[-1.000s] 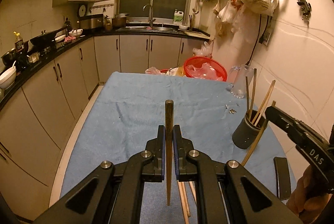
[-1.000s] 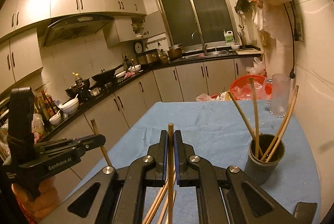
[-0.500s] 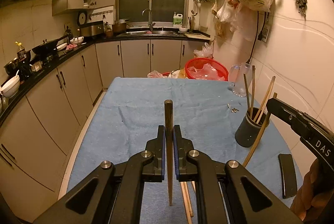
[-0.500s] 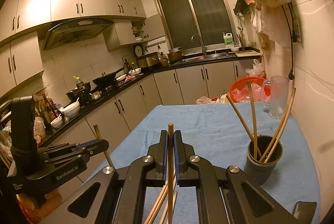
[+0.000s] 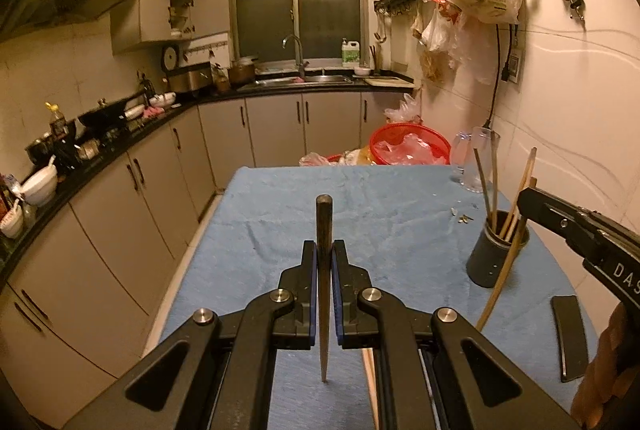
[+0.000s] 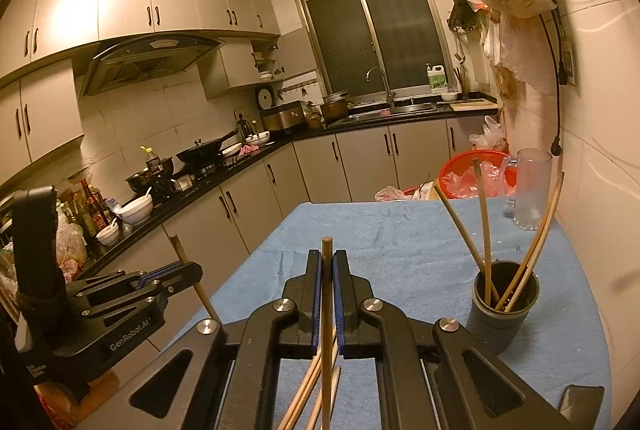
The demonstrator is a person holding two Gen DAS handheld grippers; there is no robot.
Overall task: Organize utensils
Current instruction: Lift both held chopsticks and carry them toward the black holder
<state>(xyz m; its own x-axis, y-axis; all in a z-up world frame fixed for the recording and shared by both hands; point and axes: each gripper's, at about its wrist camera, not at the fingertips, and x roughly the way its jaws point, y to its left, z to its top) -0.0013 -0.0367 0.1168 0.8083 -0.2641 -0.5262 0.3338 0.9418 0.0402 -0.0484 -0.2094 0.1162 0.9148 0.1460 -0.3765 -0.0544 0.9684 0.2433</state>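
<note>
1. The left gripper [image 5: 324, 262] pinches a dark chopstick [image 5: 323, 226] upright above the table's [image 5: 400, 230] near edge; the thin stick could swivel.
2. The right gripper [image 6: 327, 270] pinches a pale chopstick [image 6: 327, 294] near the holder [image 6: 504, 306] at the right edge; a careless insertion may tip it.

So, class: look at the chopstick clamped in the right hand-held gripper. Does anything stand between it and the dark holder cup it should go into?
Nothing visible does. The right hand-held gripper holds its chopstick over bare blue cloth, and the dark holder cup stands ahead to the right. The chopsticks already in the cup lean outward and crowd its mouth.
</note>
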